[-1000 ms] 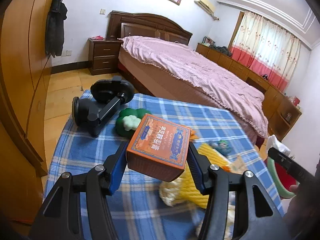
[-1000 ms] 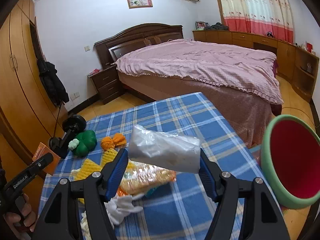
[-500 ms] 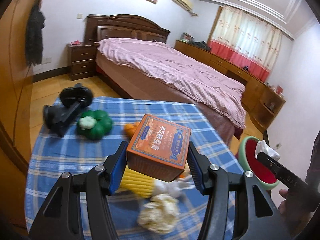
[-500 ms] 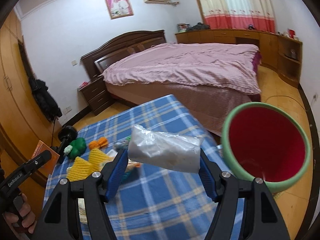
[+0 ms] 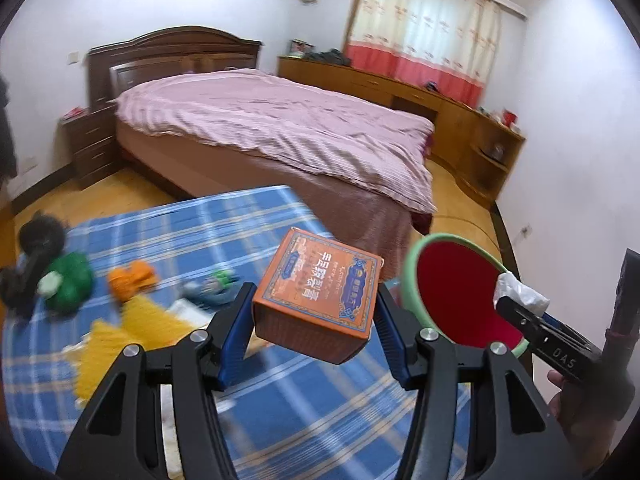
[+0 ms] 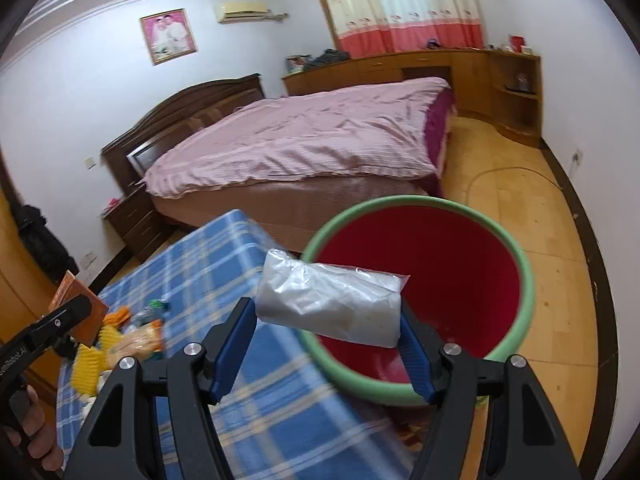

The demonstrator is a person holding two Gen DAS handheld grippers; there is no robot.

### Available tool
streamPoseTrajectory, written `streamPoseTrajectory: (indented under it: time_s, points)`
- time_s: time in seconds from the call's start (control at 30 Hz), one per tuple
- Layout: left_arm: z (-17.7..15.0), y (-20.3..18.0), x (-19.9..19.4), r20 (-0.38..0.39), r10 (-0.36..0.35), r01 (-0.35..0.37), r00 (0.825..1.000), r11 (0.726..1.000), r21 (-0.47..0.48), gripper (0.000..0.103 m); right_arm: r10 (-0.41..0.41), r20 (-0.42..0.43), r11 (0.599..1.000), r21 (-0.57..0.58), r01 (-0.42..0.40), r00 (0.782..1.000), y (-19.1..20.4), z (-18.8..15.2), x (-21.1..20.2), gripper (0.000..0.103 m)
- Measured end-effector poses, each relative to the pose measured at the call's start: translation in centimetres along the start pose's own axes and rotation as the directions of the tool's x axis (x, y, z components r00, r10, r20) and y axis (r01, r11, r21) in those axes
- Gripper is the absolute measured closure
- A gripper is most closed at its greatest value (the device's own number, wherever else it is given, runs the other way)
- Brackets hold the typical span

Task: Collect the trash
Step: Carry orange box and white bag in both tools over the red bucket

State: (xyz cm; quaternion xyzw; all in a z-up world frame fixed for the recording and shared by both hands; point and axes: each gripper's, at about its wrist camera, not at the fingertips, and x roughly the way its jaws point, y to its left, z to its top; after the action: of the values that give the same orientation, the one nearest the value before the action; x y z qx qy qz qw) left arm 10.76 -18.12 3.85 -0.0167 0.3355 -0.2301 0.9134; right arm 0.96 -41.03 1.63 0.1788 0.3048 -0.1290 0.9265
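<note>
The left gripper [image 5: 316, 320] holds a stiff orange cardboard box [image 5: 320, 292] by its two side faces, above the blue checked cloth surface [image 5: 240, 224]. The right gripper [image 6: 328, 332] has its jaws clamped on the ends of a crinkled clear plastic bag [image 6: 332, 300], over the near rim of the red bin with a green rim [image 6: 524, 276]. The box looks light and rigid, so flat faces suit it; the bag is soft, probably slippery, and likely needs gripping through its bulk.

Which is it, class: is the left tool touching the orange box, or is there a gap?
Touching. The left wrist view shows the left tool with both blue pads pressed against the sides of the orange box, holding it off the checked cloth.
</note>
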Motion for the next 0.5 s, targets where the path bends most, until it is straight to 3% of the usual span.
streamPoseTrajectory:
  time_s: [0.2, 0.5]
  points:
    - [0.6, -4.8, 4.2, -0.052, -0.058, 0.062, 0.997, 0.995, 0.083, 0.045, -0.046, -0.014, 0.998, 0.04, 0.047, 0.999, -3.6, 0.6, 1.4, 0.032]
    - [0.1, -9.8, 9.3, -0.131, -0.138, 0.155, 0.982, 0.979, 0.132, 0.045, -0.091, -0.037, 0.991, 0.098, 0.094, 0.995, -7.6, 0.8, 2.9, 0.032]
